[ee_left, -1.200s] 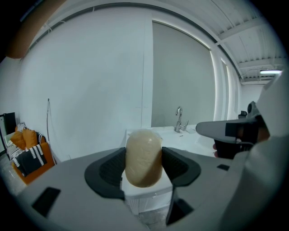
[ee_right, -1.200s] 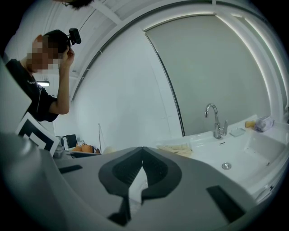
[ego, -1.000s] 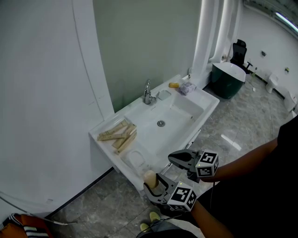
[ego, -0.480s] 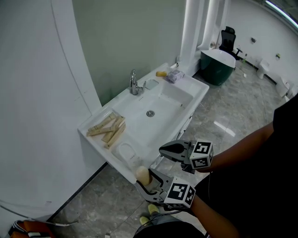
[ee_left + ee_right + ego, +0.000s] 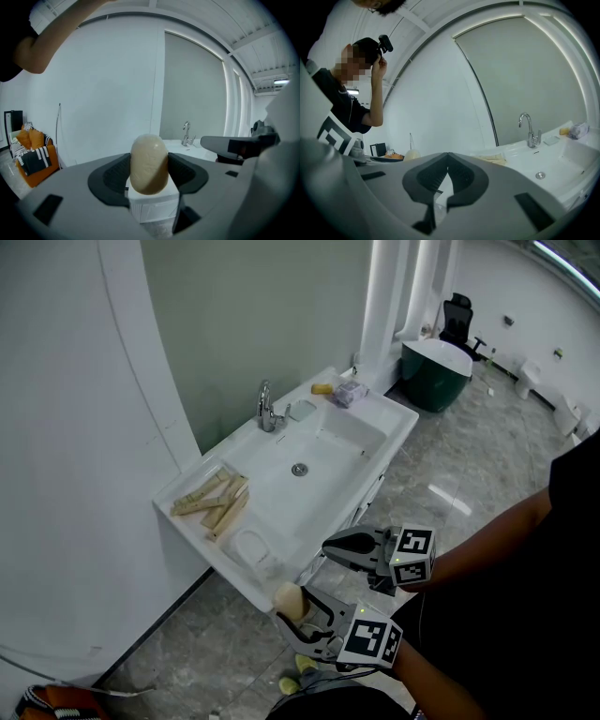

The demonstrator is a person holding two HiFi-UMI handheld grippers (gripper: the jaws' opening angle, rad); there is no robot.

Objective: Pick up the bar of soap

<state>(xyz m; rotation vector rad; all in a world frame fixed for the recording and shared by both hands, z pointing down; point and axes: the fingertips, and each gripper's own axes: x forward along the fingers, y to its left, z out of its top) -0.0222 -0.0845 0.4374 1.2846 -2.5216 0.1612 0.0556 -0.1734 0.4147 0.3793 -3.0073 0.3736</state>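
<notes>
A cream oval bar of soap [image 5: 149,163] stands upright between the dark pads of my left gripper [image 5: 149,171], which is shut on it. In the head view that soap [image 5: 290,600] is held off the front left corner of the white sink [image 5: 373,448], above the floor, with the left gripper [image 5: 298,611] below the right one. My right gripper [image 5: 330,544] hovers just off the sink's front edge, shut with nothing between its pads [image 5: 448,174]. The soap [image 5: 411,155] shows small at the left in the right gripper view.
Wooden clothes pegs [image 5: 220,502] lie on the sink's left ledge, and a clear soap dish [image 5: 251,549] sits near the front corner. A chrome tap [image 5: 266,410] stands at the back. A yellow item [image 5: 322,388] and a wrapped packet [image 5: 350,393] lie far right. A dark green tub [image 5: 432,373] stands beyond.
The view has shifted, so the sink sits a little further left and up. Both grippers stay close together off the front edge, the left still holding the soap.
</notes>
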